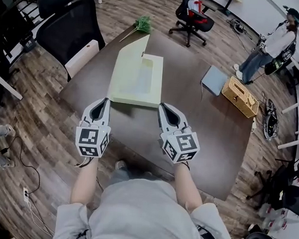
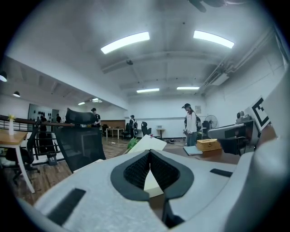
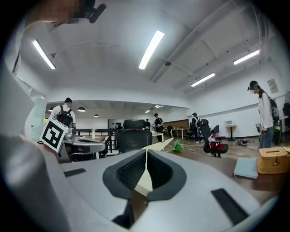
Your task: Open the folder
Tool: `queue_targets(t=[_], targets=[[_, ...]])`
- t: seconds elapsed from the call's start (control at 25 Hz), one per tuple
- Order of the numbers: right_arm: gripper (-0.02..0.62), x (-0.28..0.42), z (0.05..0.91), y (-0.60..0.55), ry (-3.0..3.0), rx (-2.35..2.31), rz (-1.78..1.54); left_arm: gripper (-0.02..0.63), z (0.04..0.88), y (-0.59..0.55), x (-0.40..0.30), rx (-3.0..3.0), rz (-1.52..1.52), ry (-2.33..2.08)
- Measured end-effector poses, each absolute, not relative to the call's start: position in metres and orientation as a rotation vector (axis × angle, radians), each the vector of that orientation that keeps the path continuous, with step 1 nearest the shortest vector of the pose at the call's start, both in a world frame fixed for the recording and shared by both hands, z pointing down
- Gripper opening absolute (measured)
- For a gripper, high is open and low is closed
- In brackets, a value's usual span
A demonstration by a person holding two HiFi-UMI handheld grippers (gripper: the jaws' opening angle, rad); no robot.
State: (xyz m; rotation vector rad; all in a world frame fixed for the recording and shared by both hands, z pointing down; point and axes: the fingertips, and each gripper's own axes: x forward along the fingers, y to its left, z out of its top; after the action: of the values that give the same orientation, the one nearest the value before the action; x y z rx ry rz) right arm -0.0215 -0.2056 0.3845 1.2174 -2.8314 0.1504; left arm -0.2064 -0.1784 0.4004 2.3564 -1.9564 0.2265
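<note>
A pale yellow-green folder [image 1: 137, 82] lies on the dark brown table [image 1: 200, 130]. One flap of it stands raised at the far left, and it shows as a pale peak in the left gripper view [image 2: 149, 142] and in the right gripper view [image 3: 159, 146]. My left gripper [image 1: 104, 102] hovers just short of the folder's near left corner, its jaws shut with nothing between them [image 2: 148, 153]. My right gripper [image 1: 163, 107] is at the near right corner, also shut, with its tips meeting [image 3: 146, 153]. Neither one visibly grips the folder.
A blue notebook [image 1: 214, 80] and a wicker box [image 1: 240, 96] sit at the table's right side. A green tuft [image 1: 143, 24] lies at the far end. A black office chair [image 1: 69, 27] stands to the left, and a person [image 1: 271, 48] stands at the far right.
</note>
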Motion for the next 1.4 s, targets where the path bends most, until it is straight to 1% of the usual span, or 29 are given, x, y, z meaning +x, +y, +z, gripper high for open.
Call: queue_targets(t=[0.56, 1.04, 1.4], targets=[[0.015, 0.011, 0.361, -0.178, -2.889, 1.144, 0.074, 0.009, 0.357, -0.12, -0.169, 2.342, 0.157, -2.11], [0.015, 0.033, 0.338, -0.159, -2.928, 1.132, -0.02, 0.009, 0.33, -0.092, -0.149, 2.334, 0.086, -2.19], [0.015, 0.046, 0.327, -0.146, -2.944, 1.129, -0.083, 0.009, 0.32, -0.079, -0.136, 2.345, 0.089, -2.234]])
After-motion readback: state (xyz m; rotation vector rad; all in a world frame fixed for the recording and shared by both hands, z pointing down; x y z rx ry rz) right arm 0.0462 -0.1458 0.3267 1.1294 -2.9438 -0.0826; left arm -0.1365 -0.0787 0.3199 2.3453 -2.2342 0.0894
